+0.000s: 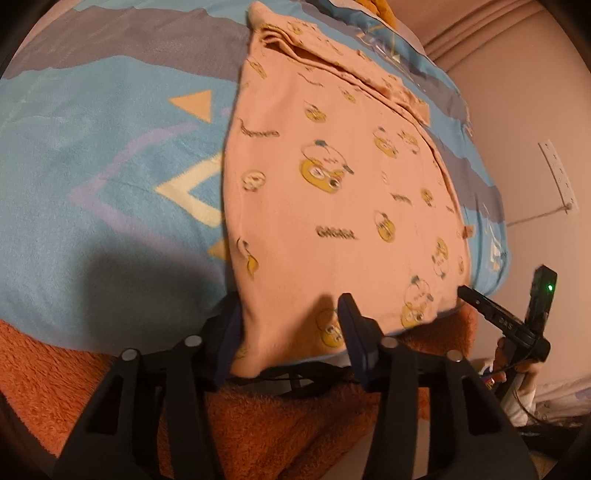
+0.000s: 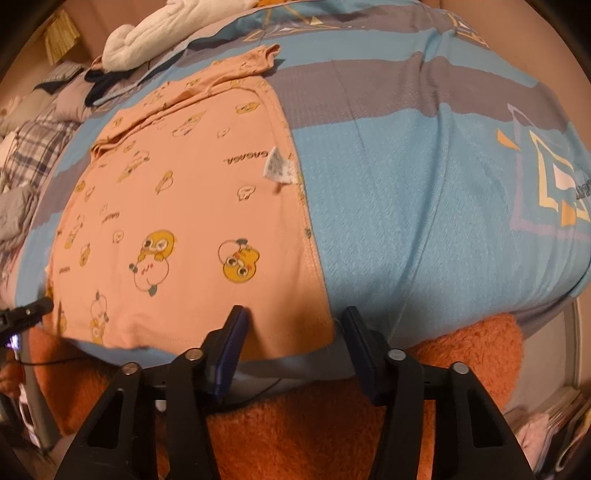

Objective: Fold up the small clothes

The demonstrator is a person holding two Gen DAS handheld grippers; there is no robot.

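A small peach garment (image 1: 332, 192) printed with yellow cartoon ducks lies flat on the blue patterned bedspread (image 1: 92, 166), its far part folded over. It also shows in the right wrist view (image 2: 192, 214), with a white care label (image 2: 279, 168) near its right edge. My left gripper (image 1: 290, 314) is open, its jaws straddling the garment's near left hem corner. My right gripper (image 2: 295, 321) is open, its jaws straddling the near right hem corner at the bed edge. The right gripper's tip (image 1: 480, 302) shows at the garment's other corner in the left view.
An orange fuzzy blanket (image 2: 314, 424) hangs below the bed edge. White towels (image 2: 155, 33), dark clothing and plaid fabric (image 2: 33, 147) lie at the far left of the bed. A wall with a power strip (image 1: 557, 177) stands to the right.
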